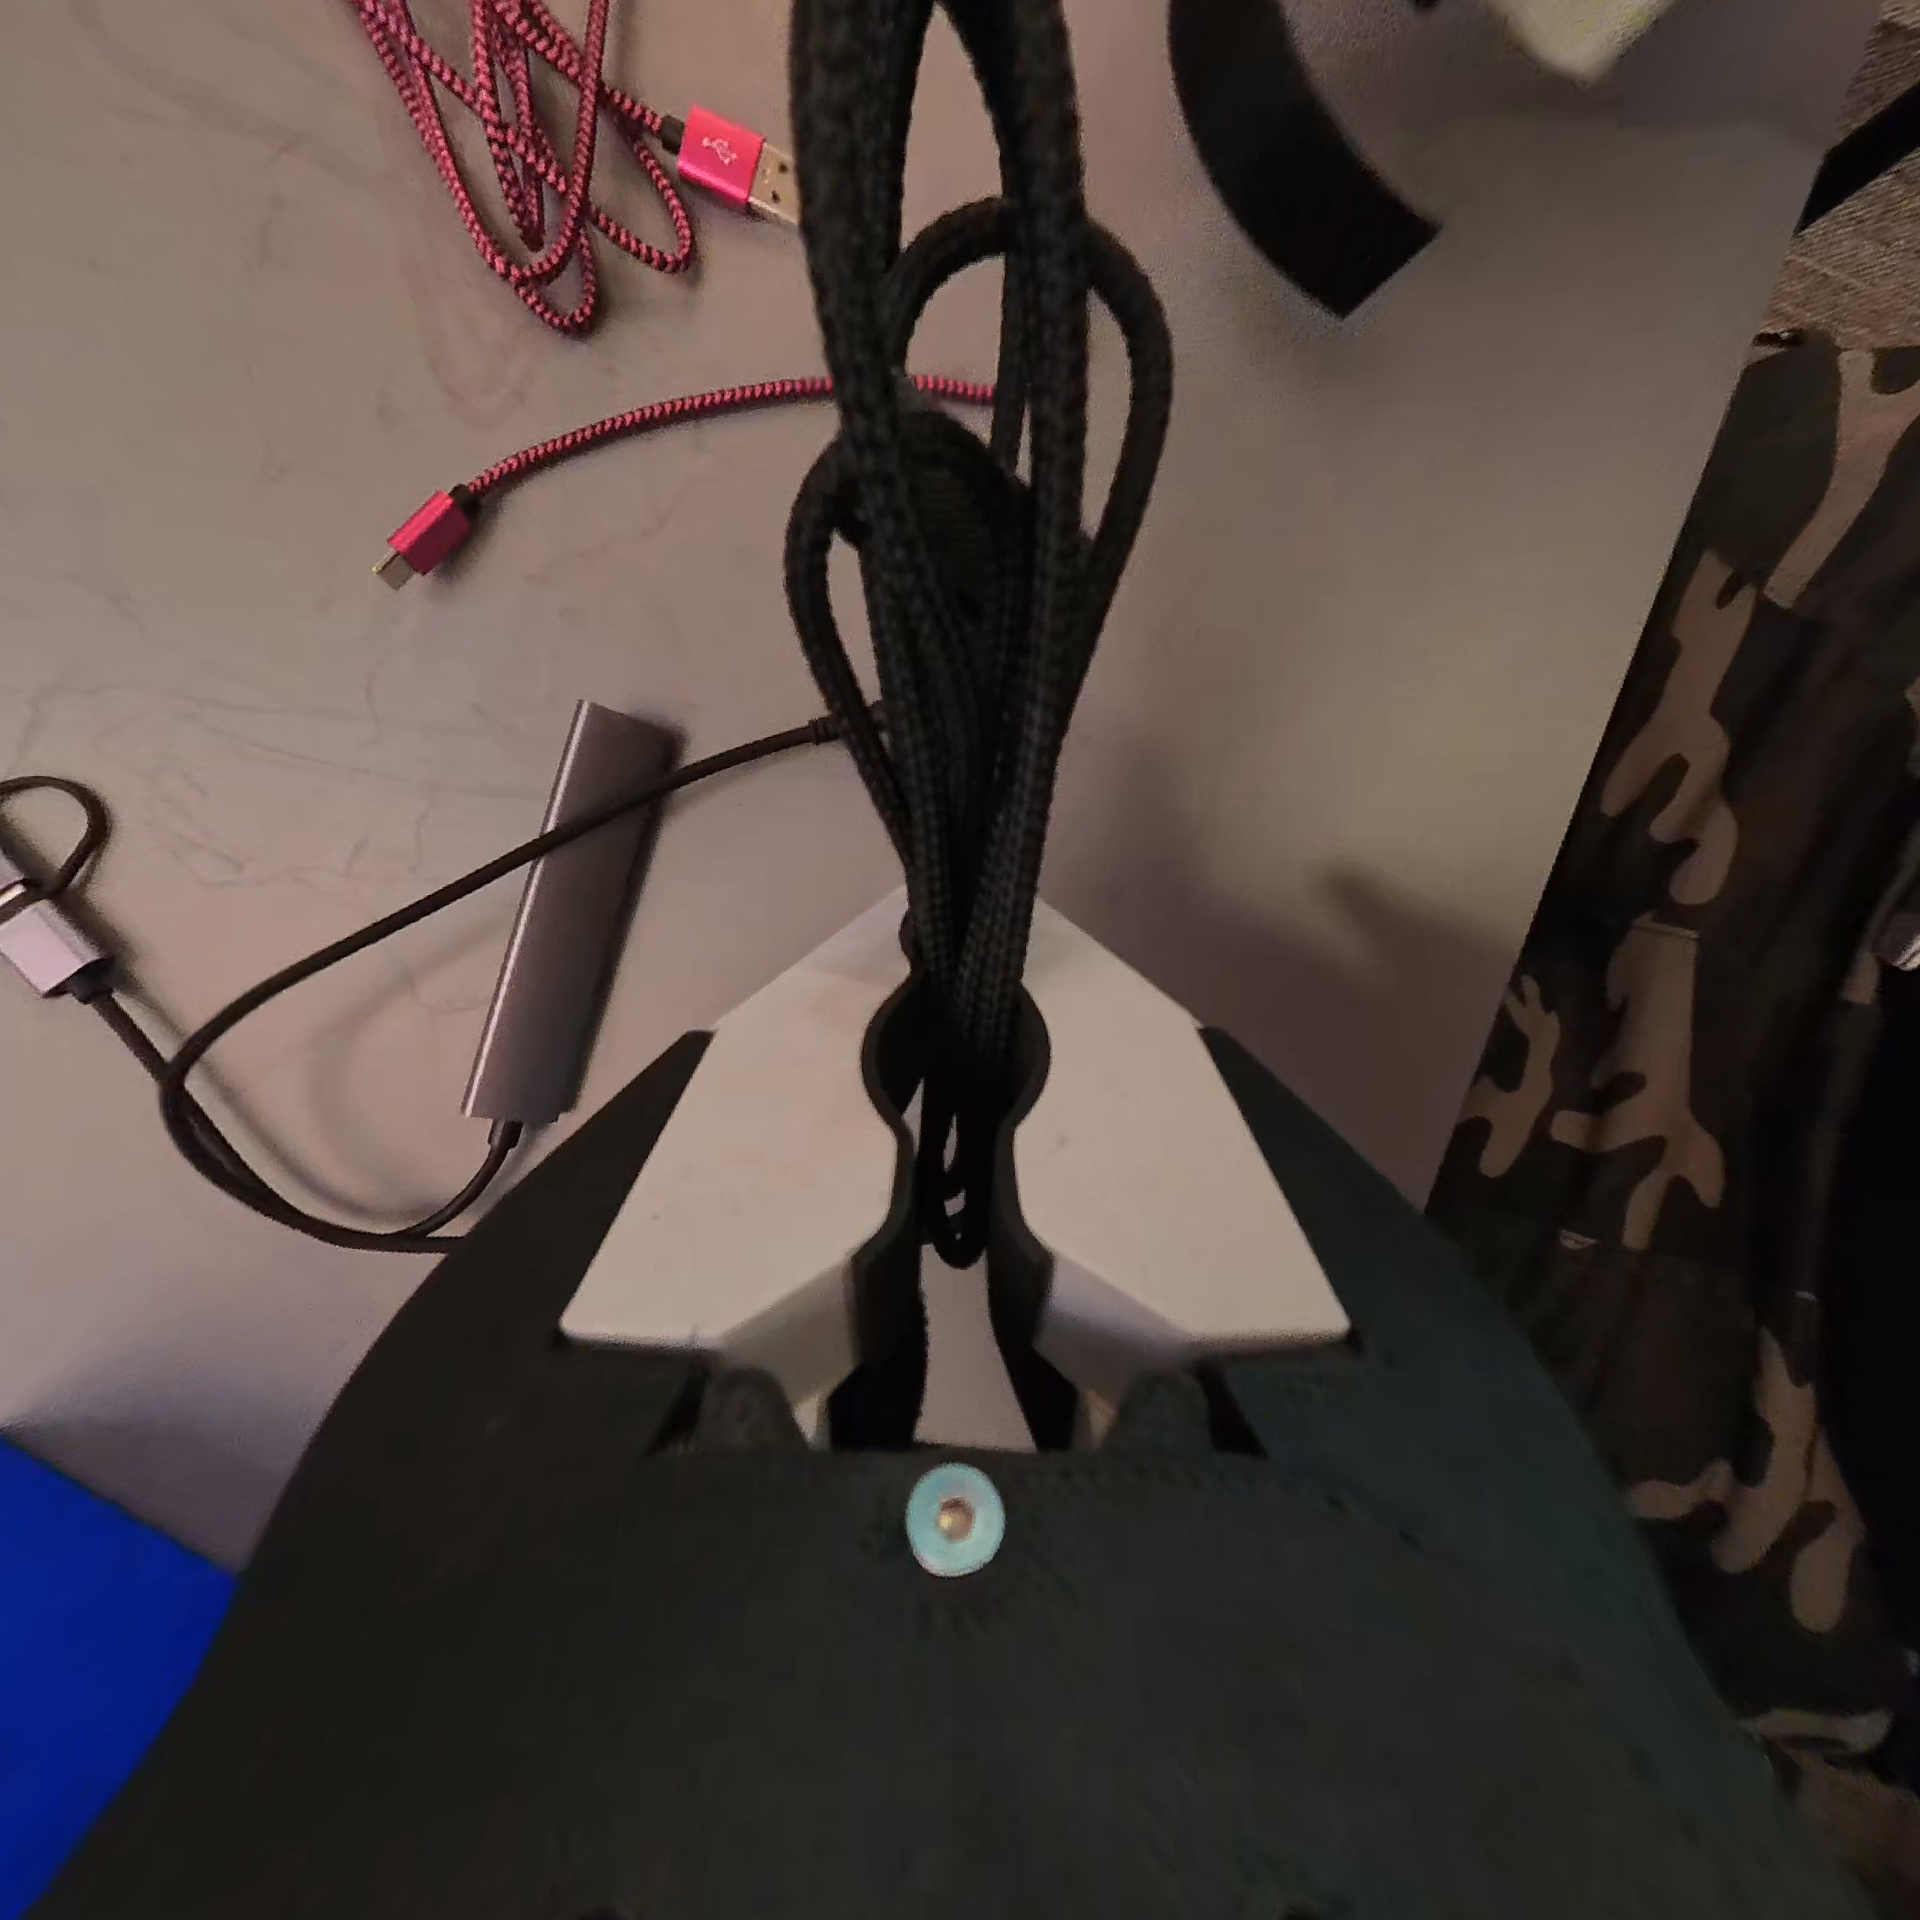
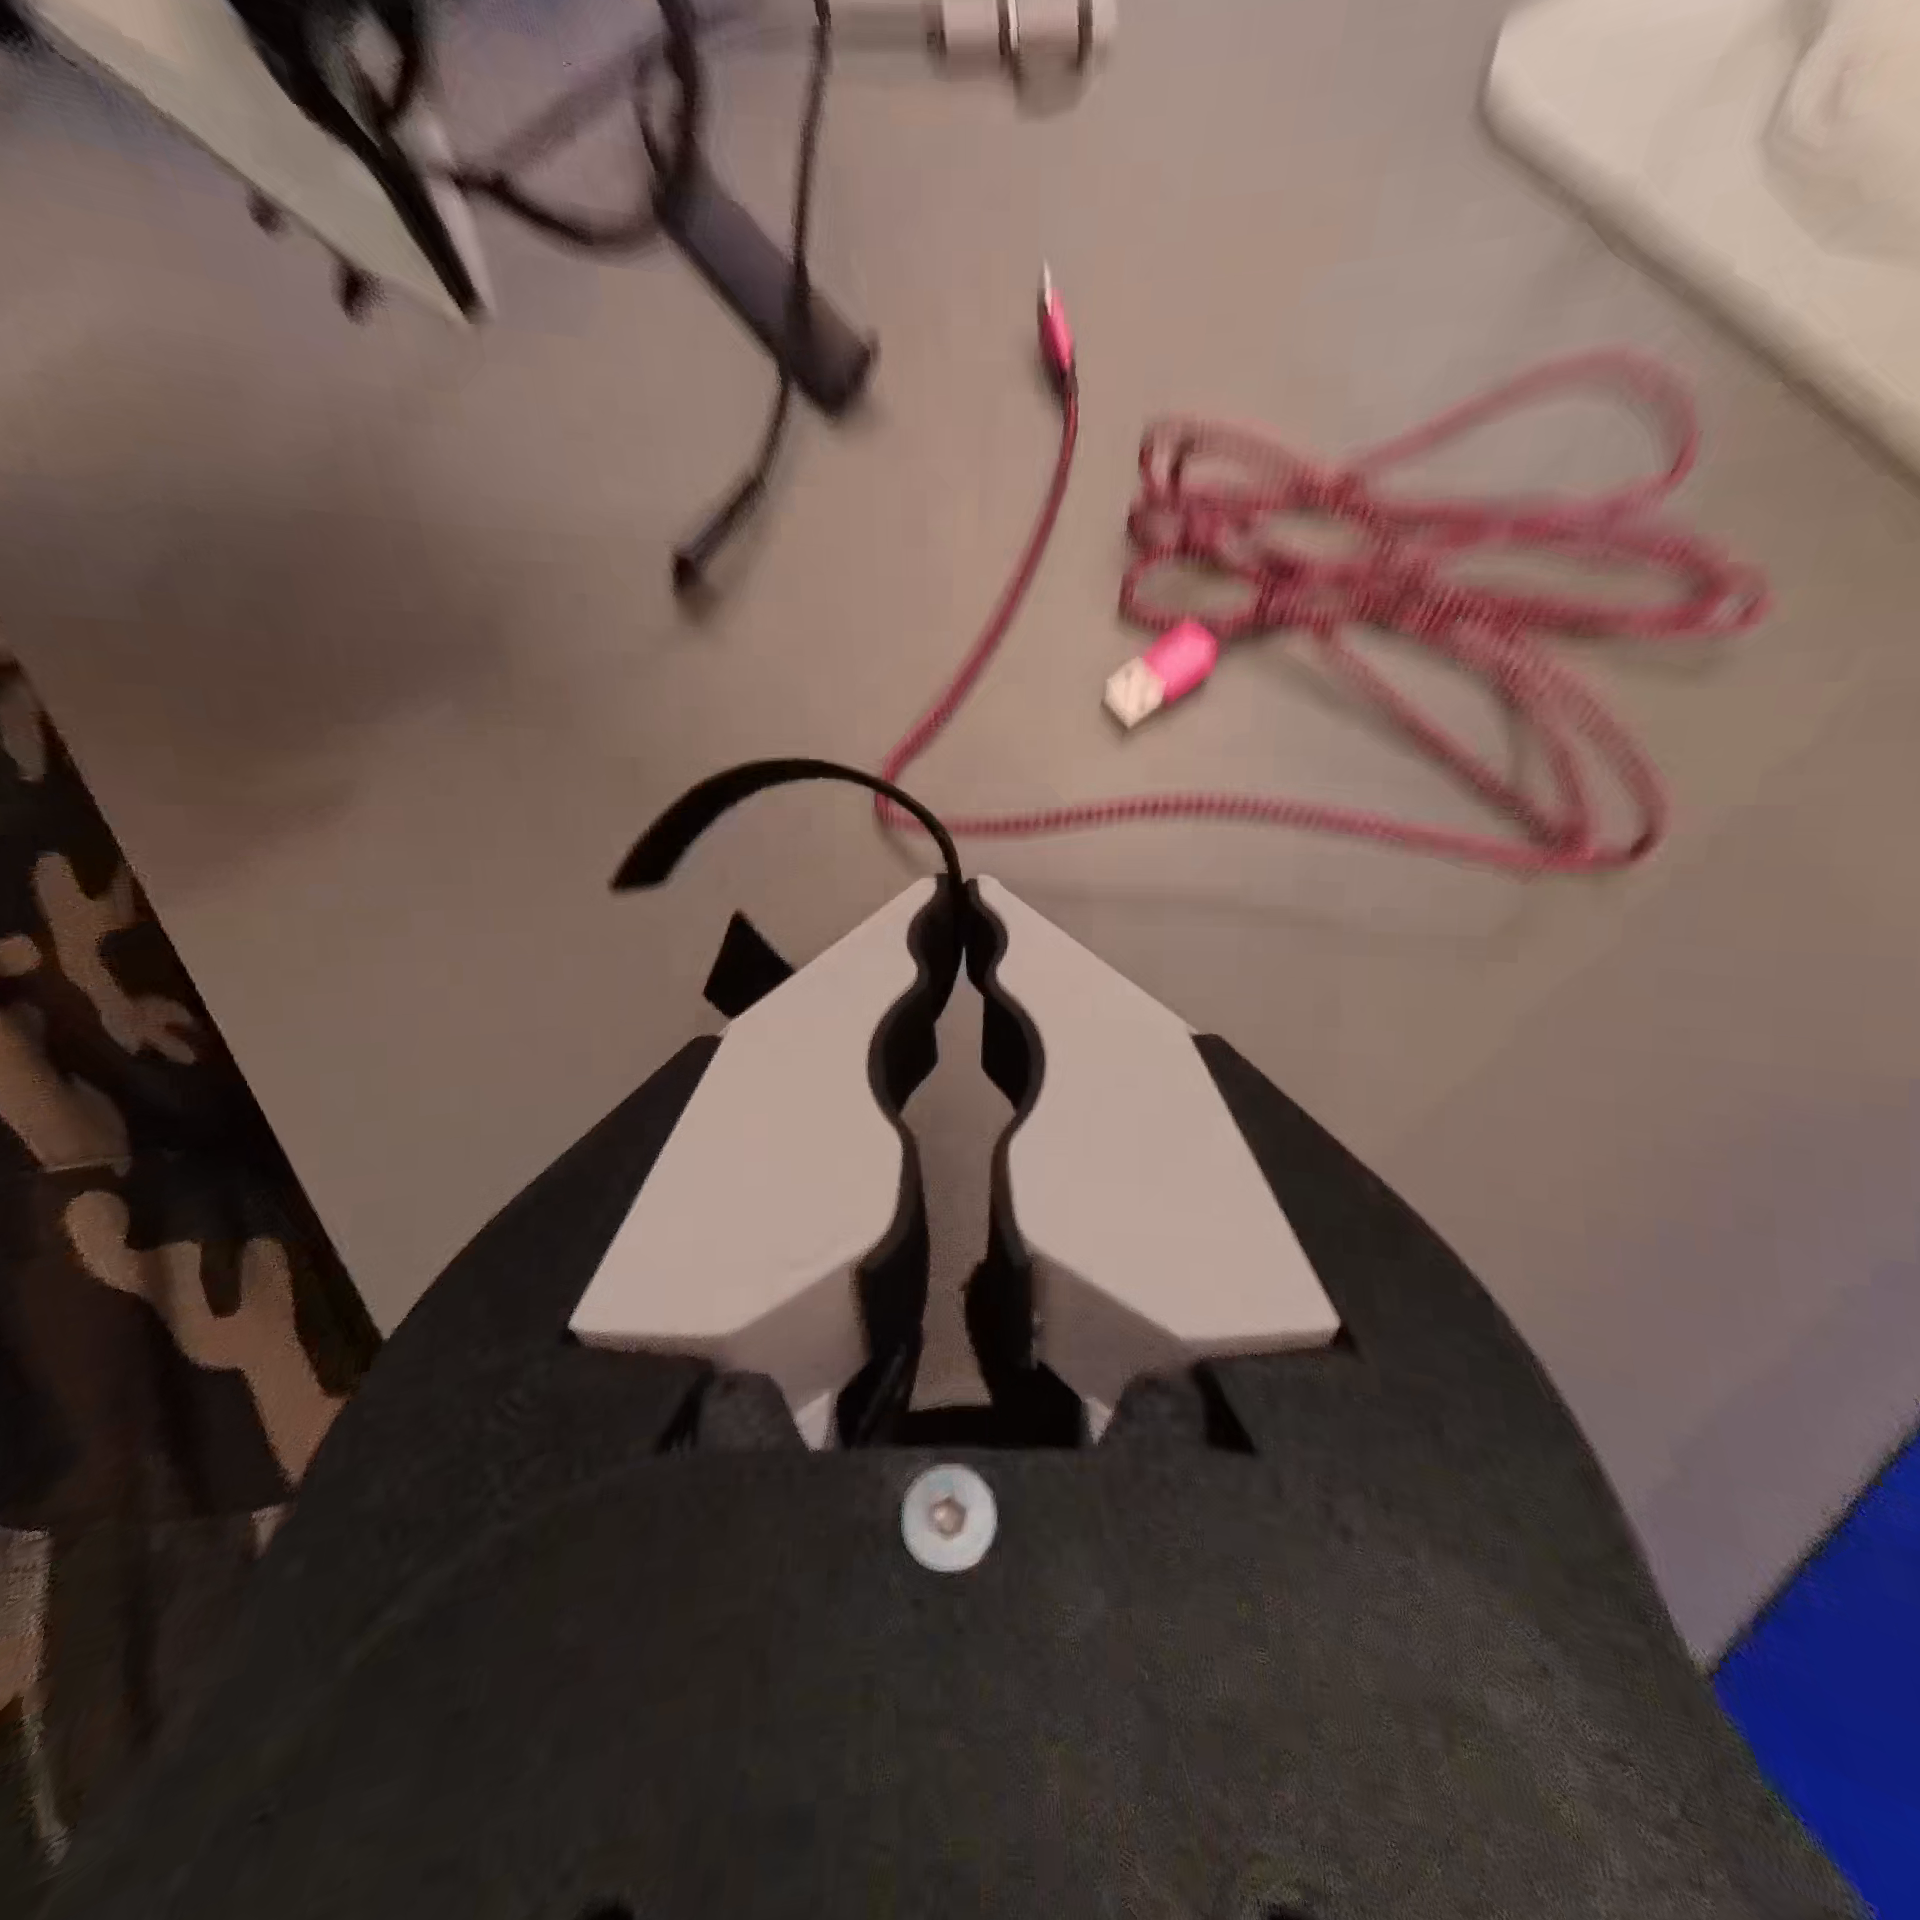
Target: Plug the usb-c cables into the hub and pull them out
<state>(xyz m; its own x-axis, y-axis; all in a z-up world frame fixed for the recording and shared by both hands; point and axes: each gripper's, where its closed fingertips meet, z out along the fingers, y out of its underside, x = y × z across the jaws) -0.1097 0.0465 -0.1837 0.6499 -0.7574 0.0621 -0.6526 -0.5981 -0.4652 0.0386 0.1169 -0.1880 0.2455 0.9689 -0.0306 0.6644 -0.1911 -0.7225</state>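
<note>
In the left wrist view my left gripper (image 1: 961, 1049) is shut on a coiled black braided cable (image 1: 966, 540), held above the table. The grey hub (image 1: 566, 914) lies on the grey table to the left, its own thin black lead (image 1: 343, 956) looping to a grey plug (image 1: 42, 951). A red braided cable (image 1: 520, 156) lies beyond, with its USB-A plug (image 1: 727, 166) and USB-C plug (image 1: 426, 535). In the right wrist view my right gripper (image 2: 961, 894) is shut on a black strap (image 2: 790, 790). The red cable (image 2: 1403, 603) and the hub (image 2: 769, 281) show beyond, blurred.
A blue sheet (image 1: 94, 1600) lies at the table's near corner, and shows in the right wrist view (image 2: 1829, 1642). A person's camouflage clothing (image 1: 1683, 935) is at the right of the left view. A white object (image 2: 1714, 187) sits at the far right. The other gripper (image 2: 260, 135) shows top left. The gap from one gripper's tips to the other's is roughly 15 centimetres. The right gripper is farther from the grey hub (image 1: 566, 914), some 20 centimetres, than the left, some 10 centimetres. It is also in sight in the right wrist view (image 2: 755, 246). The grey plug (image 1: 42, 951) is about 20 centimetres from my left fingertips and 35 centimetres from my right.
</note>
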